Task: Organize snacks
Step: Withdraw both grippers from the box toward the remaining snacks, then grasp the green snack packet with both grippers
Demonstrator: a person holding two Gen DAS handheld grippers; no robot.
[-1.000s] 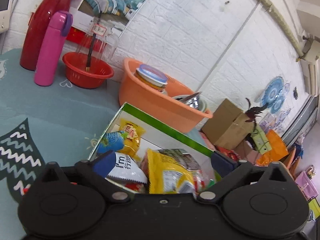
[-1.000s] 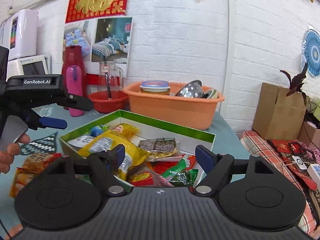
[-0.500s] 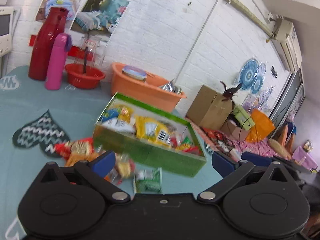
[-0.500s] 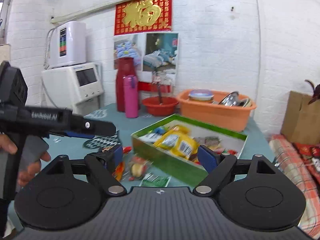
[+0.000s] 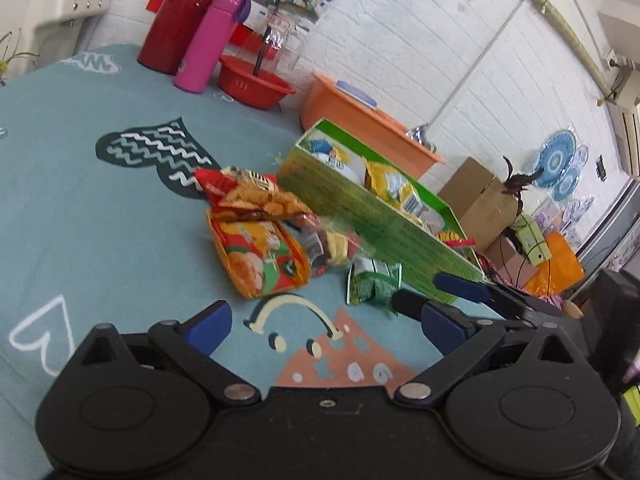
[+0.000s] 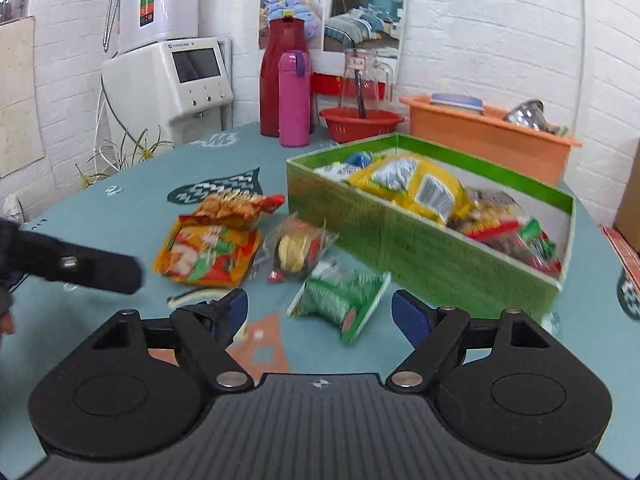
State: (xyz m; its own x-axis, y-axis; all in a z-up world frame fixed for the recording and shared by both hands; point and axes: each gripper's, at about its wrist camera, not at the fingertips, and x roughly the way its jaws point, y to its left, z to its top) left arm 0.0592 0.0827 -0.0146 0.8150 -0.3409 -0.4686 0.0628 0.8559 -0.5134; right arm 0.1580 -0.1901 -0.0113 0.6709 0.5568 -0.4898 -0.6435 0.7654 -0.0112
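A green box (image 6: 424, 236) (image 5: 372, 216) on the teal table holds several snack packets, a yellow bag (image 6: 416, 190) on top. Loose snacks lie in front of it: an orange packet (image 6: 208, 256) (image 5: 260, 258), a red-orange packet (image 6: 236, 206) (image 5: 252, 196), a clear packet with a bun (image 6: 296, 250) and a green packet (image 6: 340, 300) (image 5: 372, 284). My right gripper (image 6: 320, 314) is open and empty just short of the green packet. My left gripper (image 5: 326, 326) is open and empty, nearer than the orange packet. The right gripper's fingers (image 5: 460, 288) show at the left view's right side.
At the back stand a red flask (image 6: 280, 80), a pink bottle (image 6: 295, 98), a red bowl (image 6: 360, 124) with a glass jug, and an orange basin (image 6: 488, 136). A white appliance (image 6: 168, 80) is at back left. Cardboard boxes (image 5: 476, 196) stand beyond the table's right edge.
Both grippers have pulled back from over the box and tilted down toward the loose snacks in front of it. Both stay open and empty.
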